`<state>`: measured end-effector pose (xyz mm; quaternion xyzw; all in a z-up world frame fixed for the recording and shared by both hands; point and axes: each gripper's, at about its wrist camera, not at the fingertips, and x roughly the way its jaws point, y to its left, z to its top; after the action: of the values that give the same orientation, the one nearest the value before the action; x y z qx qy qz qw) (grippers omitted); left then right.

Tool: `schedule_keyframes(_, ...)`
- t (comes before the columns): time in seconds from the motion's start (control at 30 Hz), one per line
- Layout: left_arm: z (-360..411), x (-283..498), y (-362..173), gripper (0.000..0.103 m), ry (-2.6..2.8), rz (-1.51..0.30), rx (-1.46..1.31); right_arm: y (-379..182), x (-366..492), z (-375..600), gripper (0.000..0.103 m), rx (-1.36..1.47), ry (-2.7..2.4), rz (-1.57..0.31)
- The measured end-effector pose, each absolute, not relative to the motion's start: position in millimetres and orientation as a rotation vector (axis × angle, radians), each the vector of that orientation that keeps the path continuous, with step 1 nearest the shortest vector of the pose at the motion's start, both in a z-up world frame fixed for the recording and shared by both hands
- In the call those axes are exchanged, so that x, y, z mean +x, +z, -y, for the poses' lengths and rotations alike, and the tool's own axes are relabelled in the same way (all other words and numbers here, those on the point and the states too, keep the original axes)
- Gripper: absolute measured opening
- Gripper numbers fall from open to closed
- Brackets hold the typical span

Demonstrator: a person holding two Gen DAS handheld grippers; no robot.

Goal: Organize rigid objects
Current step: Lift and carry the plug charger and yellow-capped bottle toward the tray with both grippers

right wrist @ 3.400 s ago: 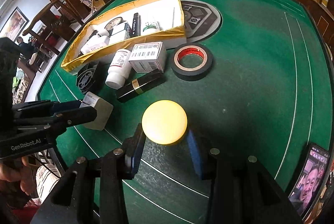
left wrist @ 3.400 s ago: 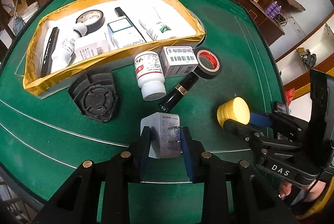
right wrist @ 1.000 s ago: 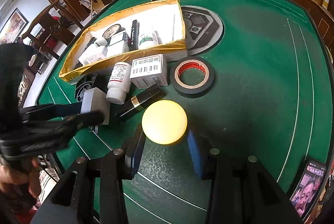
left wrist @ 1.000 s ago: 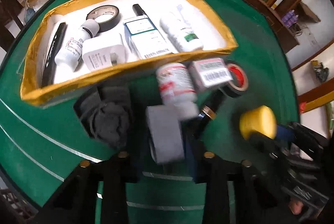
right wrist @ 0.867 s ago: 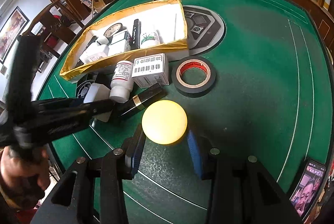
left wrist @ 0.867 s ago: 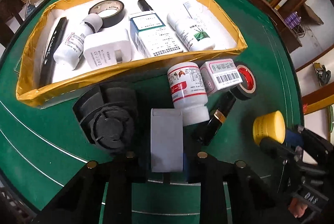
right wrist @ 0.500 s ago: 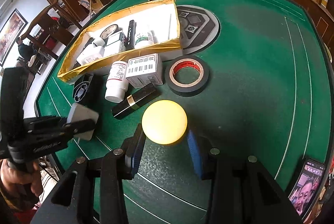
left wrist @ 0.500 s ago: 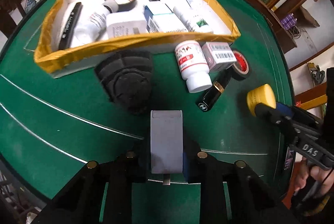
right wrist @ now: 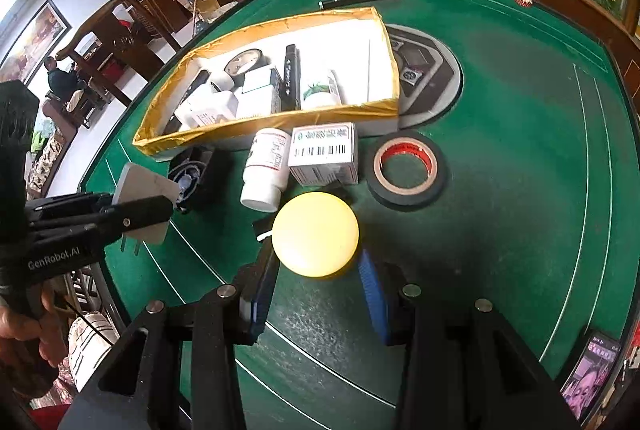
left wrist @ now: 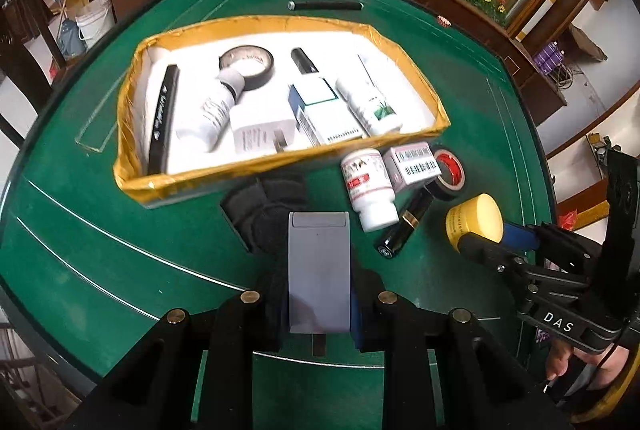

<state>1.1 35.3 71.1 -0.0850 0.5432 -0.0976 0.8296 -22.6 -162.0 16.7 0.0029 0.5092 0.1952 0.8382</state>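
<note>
**Both hand-held grippers loaded above the green desk**

My left hand-held gripper [left wrist: 320,294] is clenched on the white charger plug [left wrist: 319,270]; its jaws have just been closing a little more, and the plug sits flat between the pads, its prongs pointing down toward the camera. In the right wrist view I see that plug [right wrist: 146,199] held clear of the desk [right wrist: 520,189], out beside the black fan [right wrist: 192,169].

My right hand-held gripper [right wrist: 316,270] is grasping the yellow-lidded jar [right wrist: 315,234], pads against both sides of it. From the left wrist view the jar [left wrist: 476,226] hangs near the black lipstick tube [left wrist: 406,230].

The gold-edged tray [left wrist: 256,159] lies at the far side and holds a black tape roll [left wrist: 247,65], a white bottle [left wrist: 212,113], another white charger [left wrist: 262,135], a blue-and-white box [left wrist: 324,113], a green-printed bottle [left wrist: 370,105] and a long black bar [left wrist: 162,117].

Just outside the tray's near wall lie a white pill bottle [left wrist: 370,193], a barcode box [left wrist: 414,163] and a red-cored tape roll [left wrist: 450,173], all close together. A black pen [left wrist: 326,5] lies beyond the tray.
</note>
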Motion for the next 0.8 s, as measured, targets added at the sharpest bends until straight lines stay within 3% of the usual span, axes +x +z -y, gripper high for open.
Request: schedule_keyframes(0.8, -71.6, 41.2, 88.3, 0.023, -0.171, -1.101, -0.148, 45.5, 13.9, 137.5, 0.039, -0.016, 0.415, -1.017)
